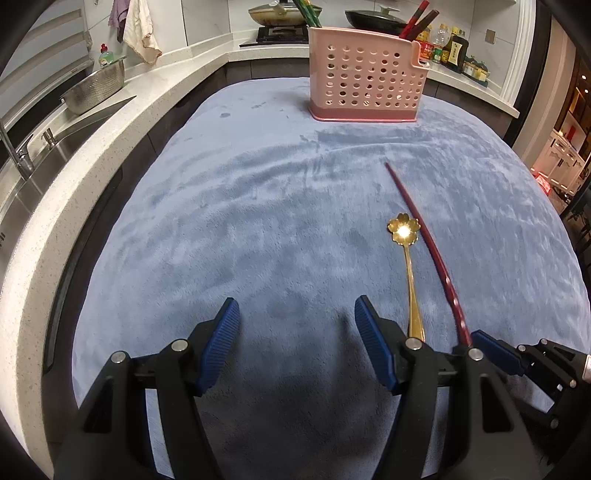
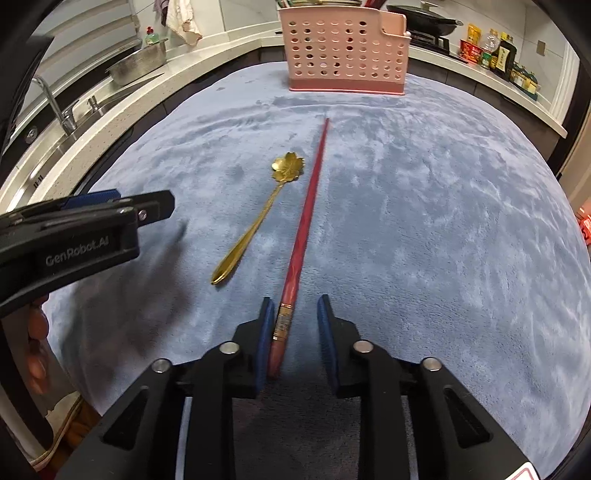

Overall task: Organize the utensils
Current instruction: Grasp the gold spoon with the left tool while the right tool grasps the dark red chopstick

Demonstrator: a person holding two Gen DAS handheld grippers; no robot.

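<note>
A red chopstick point(image 2: 308, 206) lies on the blue cloth point(image 2: 443, 240), its thick end between the fingers of my right gripper point(image 2: 295, 314), which is open; the left pad touches it. It also shows in the left wrist view point(image 1: 424, 236). A gold flower-shaped spoon point(image 2: 258, 221) lies just left of it, also seen in the left wrist view point(image 1: 408, 266). My left gripper point(image 1: 295, 314) is open and empty, left of the spoon's handle. A pink perforated utensil holder point(image 1: 364, 86) stands at the far end with chopsticks in it, also seen in the right wrist view point(image 2: 345, 51).
A counter with a sink point(image 1: 33, 173) and metal colander point(image 1: 94, 88) runs along the left. A stove with pans point(image 1: 280, 16) and sauce bottles point(image 1: 448, 46) stand behind the holder. The left gripper's body point(image 2: 74, 236) shows at the left of the right wrist view.
</note>
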